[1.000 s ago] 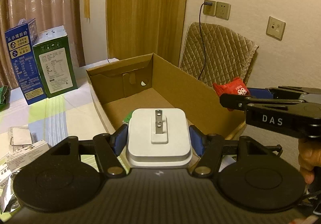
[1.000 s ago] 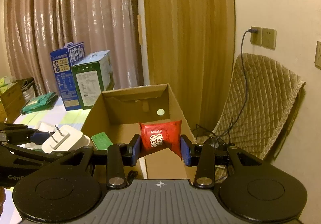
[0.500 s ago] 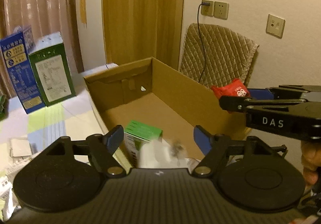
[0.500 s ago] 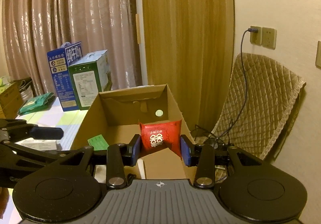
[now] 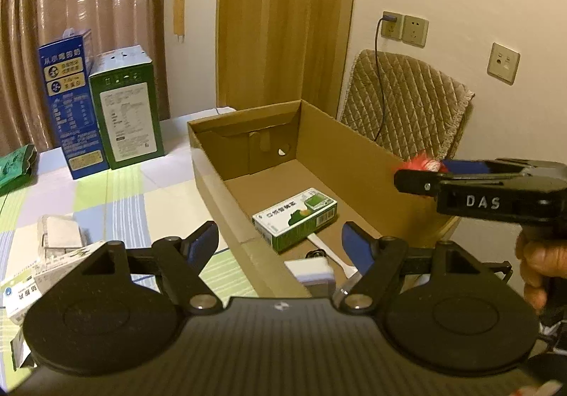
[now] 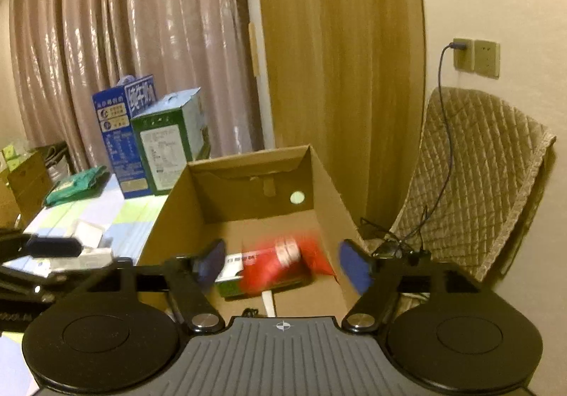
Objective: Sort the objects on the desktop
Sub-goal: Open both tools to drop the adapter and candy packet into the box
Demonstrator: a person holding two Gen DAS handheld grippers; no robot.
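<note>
1. The red packet (image 6: 280,268) shows as a motion-blurred red smear with a white printed patch, low in the centre of the right wrist view. It sits between the spread blue pads of the right gripper (image 6: 283,268), touching neither, over the floor of the cardboard box (image 6: 248,183).
2. The right gripper's jaws have just been opening, and the packet is released.
3. In the left wrist view the same packet (image 5: 421,162) peeks as a red fringe at the tip of the right gripper (image 5: 414,179), at the right edge of the frame.
4. The left gripper (image 5: 280,247) stands spread and empty at lower centre; its jaws have been opening.
5. The white charger (image 5: 312,270) lies in the box's near end, just below the green-and-white carton (image 5: 296,218), which lies flat on the box floor.
6. A person's hand (image 5: 538,265) grips the right gripper's handle at the far right.
7. Two tall cartons, blue (image 5: 71,101) and green (image 5: 125,109), stand upright in the upper left, on the checked tablecloth (image 5: 117,197).
</note>
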